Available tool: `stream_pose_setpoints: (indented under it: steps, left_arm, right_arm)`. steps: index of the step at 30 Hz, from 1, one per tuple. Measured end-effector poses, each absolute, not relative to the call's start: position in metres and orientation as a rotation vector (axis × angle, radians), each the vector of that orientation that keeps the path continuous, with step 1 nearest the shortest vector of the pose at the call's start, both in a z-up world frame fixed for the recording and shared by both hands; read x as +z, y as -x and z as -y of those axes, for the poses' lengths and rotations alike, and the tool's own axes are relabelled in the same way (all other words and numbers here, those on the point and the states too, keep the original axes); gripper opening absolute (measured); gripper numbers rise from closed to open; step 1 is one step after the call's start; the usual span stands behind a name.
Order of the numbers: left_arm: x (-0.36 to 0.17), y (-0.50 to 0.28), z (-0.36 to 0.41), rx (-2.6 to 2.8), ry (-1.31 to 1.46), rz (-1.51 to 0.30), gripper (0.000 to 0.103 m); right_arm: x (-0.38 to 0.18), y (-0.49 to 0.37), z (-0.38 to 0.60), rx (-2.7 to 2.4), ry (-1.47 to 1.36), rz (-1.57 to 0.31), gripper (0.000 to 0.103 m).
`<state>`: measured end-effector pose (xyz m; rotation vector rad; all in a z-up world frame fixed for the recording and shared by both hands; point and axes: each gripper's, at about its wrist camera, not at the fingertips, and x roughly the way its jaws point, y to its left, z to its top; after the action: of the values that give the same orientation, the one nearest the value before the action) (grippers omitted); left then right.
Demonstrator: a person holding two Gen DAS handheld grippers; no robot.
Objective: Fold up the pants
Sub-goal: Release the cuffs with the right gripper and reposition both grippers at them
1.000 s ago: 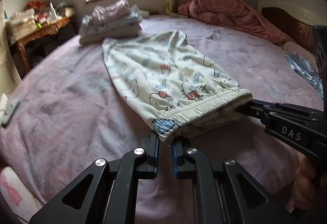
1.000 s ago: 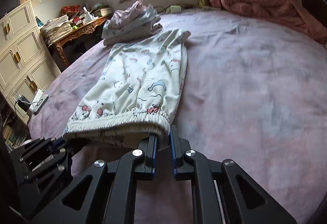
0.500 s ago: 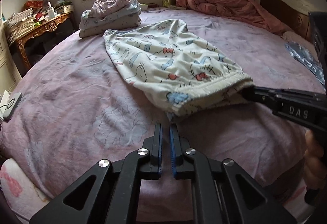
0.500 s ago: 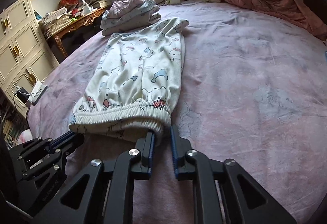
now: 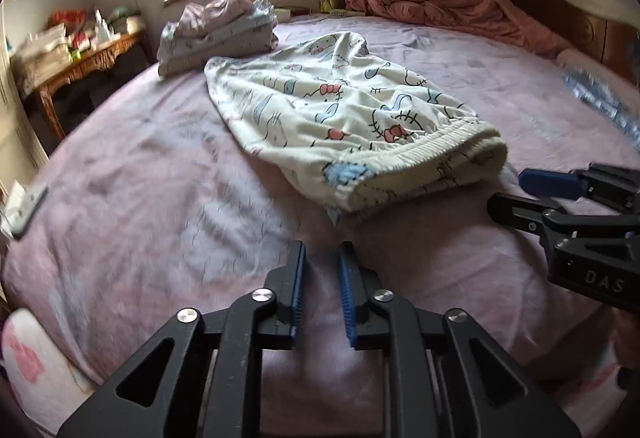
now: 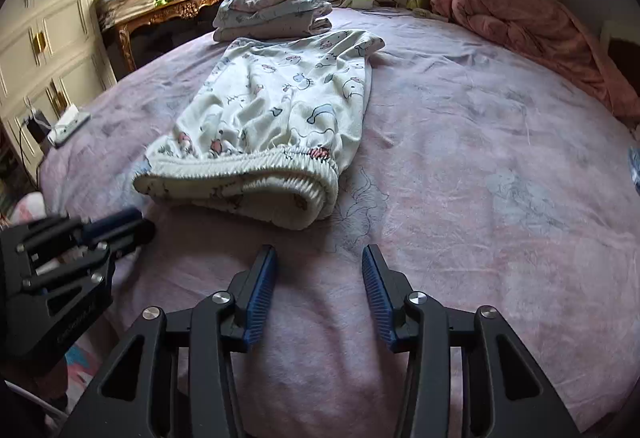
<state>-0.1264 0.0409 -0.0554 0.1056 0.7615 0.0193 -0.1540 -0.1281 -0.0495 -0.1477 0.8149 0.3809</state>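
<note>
Item: one moment of a pants-folding job, read left to right across the right wrist view.

- Cream drawer unit, far left: panelled fronts, brass pulls.
- Carved wooden bench, upper left: gilt edge, heaped with papers.
- Left gripper, lower left: black frame, blue ribbed fingers. Jaws just opened a little; nothing lies between them, and they are clear of the cloth.
- Stack of folded clothes, upper centre: soft, lilac and pale blue, touching the far end of the pants.
- Pants, centre of frame, flat on the bed: cream cotton with cartoon print, already doubled lengthwise. The gathered elastic waistband lies nearest the grippers and gapes loosely.
- Right gripper, lower centre: jaws just opened wide and released, empty, just short of the waistband.
- Bed: pink sheet, matte and faintly printed, lightly wrinkled.
- Rumpled quilt, upper right: rose, thick, heavily creased.

Judged risks: the waistband layers sit unevenly, so a pinch may catch only the top layer and the lower one would drag open. The cloth is limp; lifting one corner ahead of the other would skew the fold. Carrying the fold too far may nudge the stack.
</note>
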Motion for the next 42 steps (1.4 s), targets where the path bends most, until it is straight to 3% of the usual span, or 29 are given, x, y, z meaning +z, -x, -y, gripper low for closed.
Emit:
stream_pose_setpoints:
  steps: [7,12,18,26,29,37,42]
  left_arm:
    - [-0.057,0.116,-0.034,0.019,-0.205,-0.714,0.025]
    - [-0.065,0.122,-0.022,0.083,-0.440,-0.577,0.051]
    - [-0.058,0.117,-0.035,0.055,-0.335,-0.574,0.050]
    - [-0.051,0.107,-0.035,0.047,-0.304,-0.569,0.053]
    - [-0.045,0.109,-0.039,0.037,-0.268,-0.551,0.054]
    - [-0.032,0.110,-0.042,0.014,-0.254,-0.533,0.062]
    - [-0.040,0.111,-0.041,0.019,-0.263,-0.550,0.062]
  right_arm:
    - [-0.050,0.132,0.137,0.383,0.092,-0.834,0.046]
    - [-0.049,0.127,0.138,0.390,0.094,-0.833,0.046]
    - [-0.048,0.123,0.139,0.440,0.138,-0.812,0.049]
    - [-0.028,0.127,0.124,0.489,0.265,-0.641,0.049]
    - [-0.022,0.124,0.118,0.492,0.298,-0.619,0.059]
    - [-0.022,0.104,0.127,0.553,0.170,-0.777,0.059]
    - [-0.035,0.114,0.122,0.504,0.312,-0.791,0.059]
